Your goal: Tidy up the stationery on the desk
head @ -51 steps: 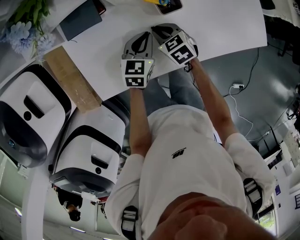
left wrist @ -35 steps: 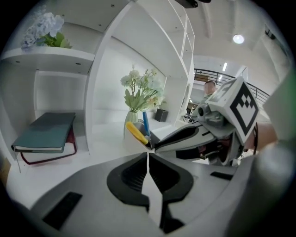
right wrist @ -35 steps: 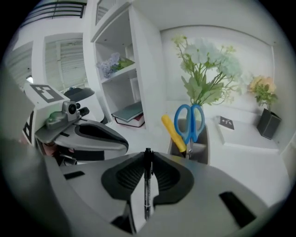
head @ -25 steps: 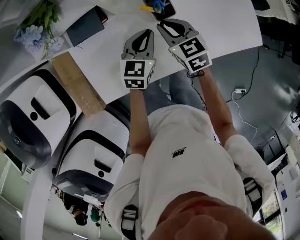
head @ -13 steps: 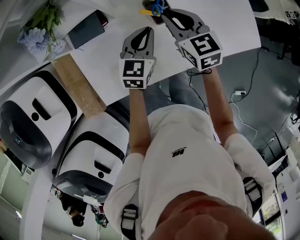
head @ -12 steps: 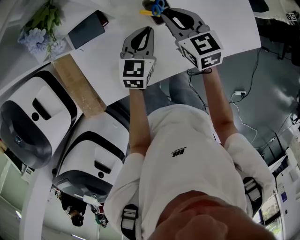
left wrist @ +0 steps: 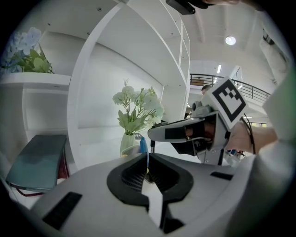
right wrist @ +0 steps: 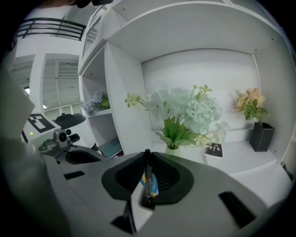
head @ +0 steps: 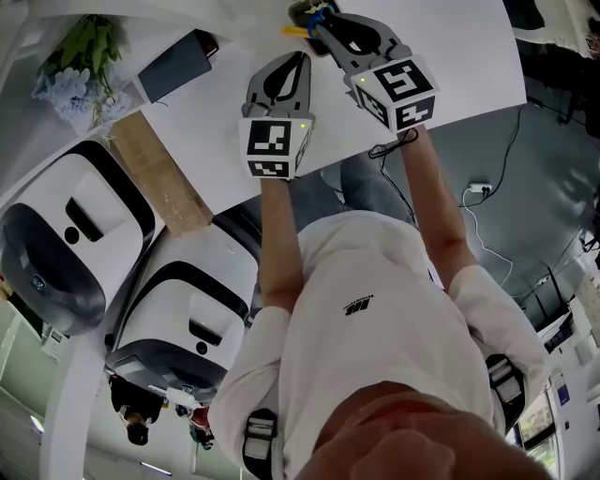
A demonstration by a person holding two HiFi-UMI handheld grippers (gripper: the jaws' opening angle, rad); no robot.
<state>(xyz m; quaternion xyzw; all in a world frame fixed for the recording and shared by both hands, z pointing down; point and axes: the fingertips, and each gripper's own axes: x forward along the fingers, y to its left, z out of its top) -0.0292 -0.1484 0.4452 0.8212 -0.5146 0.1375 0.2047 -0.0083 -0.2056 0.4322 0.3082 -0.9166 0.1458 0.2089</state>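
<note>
My right gripper (right wrist: 148, 159) is shut on a thin black pen (right wrist: 148, 181) with a blue and yellow label, standing upright between the jaws. In the head view the right gripper (head: 317, 21) reaches the far part of the white desk (head: 450, 66), right beside a pen holder (head: 302, 9) that holds blue-handled scissors. To its left, a little nearer, my left gripper (head: 292, 62) is shut with nothing in it. In the left gripper view its jaws (left wrist: 148, 161) meet, and the right gripper (left wrist: 185, 134) hangs just ahead of them.
A dark notebook (head: 173, 64), a wooden block (head: 155, 173) and pale blue flowers (head: 75, 66) lie at the left. White shelving stands behind the desk, with a vase of white flowers (right wrist: 173, 150), a small card (right wrist: 213, 149) and a dark pot (right wrist: 261, 136).
Both grippers have moved toward the far end of the desk, the right one further, up to the pen holder. The pen stays clamped in the right jaws.
</note>
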